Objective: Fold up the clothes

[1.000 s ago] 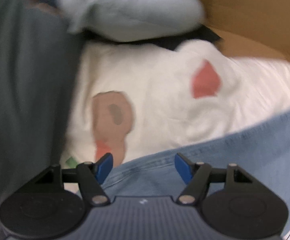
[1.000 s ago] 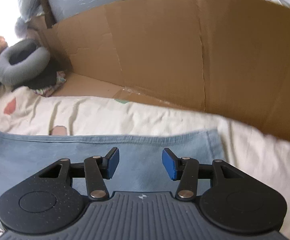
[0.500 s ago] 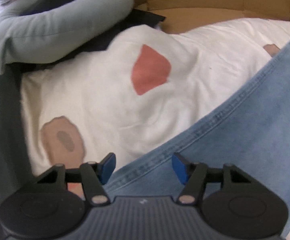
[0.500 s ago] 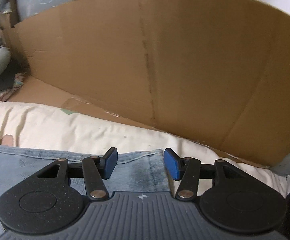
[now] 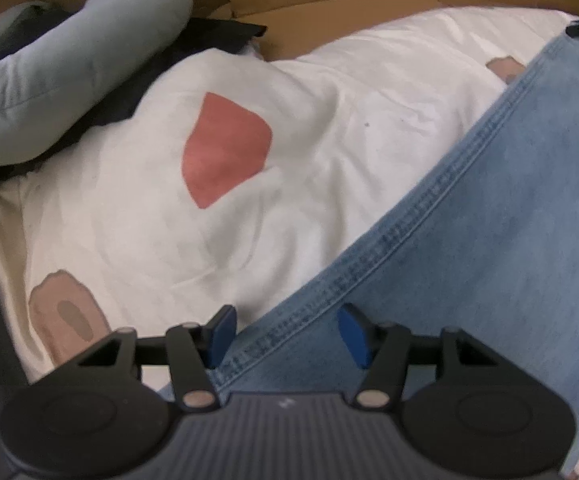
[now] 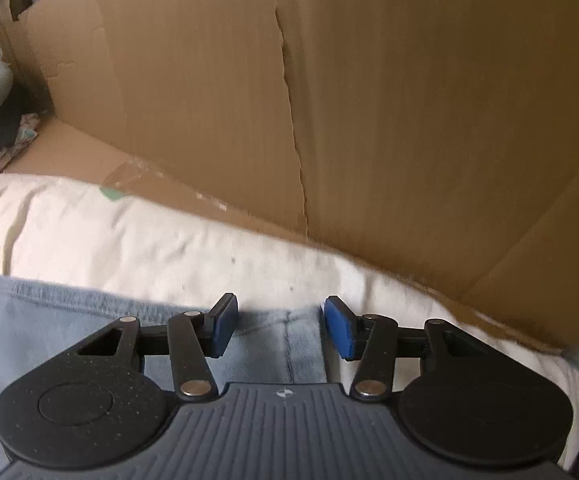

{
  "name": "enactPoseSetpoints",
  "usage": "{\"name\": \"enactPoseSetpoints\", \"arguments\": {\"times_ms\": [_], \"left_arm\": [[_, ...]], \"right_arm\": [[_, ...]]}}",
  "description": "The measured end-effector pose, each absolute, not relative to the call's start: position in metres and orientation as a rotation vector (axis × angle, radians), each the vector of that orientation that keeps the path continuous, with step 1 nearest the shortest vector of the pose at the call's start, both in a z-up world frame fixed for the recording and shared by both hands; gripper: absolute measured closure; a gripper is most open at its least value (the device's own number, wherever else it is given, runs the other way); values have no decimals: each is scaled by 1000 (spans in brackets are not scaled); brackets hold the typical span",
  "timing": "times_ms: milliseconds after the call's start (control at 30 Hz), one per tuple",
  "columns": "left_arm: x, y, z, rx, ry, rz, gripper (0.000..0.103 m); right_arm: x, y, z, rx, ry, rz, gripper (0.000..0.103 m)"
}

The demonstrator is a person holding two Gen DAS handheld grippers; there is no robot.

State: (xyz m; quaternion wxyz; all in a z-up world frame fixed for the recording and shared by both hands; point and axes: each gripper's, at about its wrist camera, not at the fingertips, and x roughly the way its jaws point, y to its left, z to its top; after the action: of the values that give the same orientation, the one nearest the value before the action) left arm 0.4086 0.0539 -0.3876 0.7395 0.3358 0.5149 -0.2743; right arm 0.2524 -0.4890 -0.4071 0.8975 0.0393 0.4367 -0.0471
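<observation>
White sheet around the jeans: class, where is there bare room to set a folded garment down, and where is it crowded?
Bare white sheet lies between the jeans hem and the cardboard wall, and around the red patch. The far left corner is crowded by the grey cushion and dark clothing.

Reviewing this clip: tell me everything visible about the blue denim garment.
The denim garment is light blue, faded, woven cotton by its look, with a double-stitched hem or seam along its edge. It lies spread flat on a white printed sheet, its edge running diagonally in the left wrist view. Another end, with a vertical seam, shows in the right wrist view. The left gripper and right gripper straddle its edge, pads not pressing it.
</observation>
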Motion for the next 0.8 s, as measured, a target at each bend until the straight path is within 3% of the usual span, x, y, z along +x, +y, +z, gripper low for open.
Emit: {"name": "enactPoseSetpoints", "arguments": {"times_ms": [233, 367, 400, 500, 567, 667, 800], "left_arm": [[415, 56, -388, 805, 1190, -672, 43], [418, 56, -395, 831, 1214, -693, 43], [420, 56, -395, 824, 1219, -697, 44], [422, 56, -392, 807, 1228, -717, 58], [423, 57, -389, 797, 1231, -732, 83], [425, 60, -381, 777, 1227, -745, 93], [430, 64, -365, 723, 1169, -737, 97]], "right_arm": [[250, -489, -409, 42, 947, -38, 55], [252, -484, -406, 18, 942, -15, 78], [252, -481, -404, 6, 929, -14, 79], [248, -471, -395, -45, 867, -45, 80], [244, -469, -387, -48, 824, -63, 80], [241, -469, -378, -45, 780, -85, 80], [237, -467, -368, -60, 741, -112, 80]]}}
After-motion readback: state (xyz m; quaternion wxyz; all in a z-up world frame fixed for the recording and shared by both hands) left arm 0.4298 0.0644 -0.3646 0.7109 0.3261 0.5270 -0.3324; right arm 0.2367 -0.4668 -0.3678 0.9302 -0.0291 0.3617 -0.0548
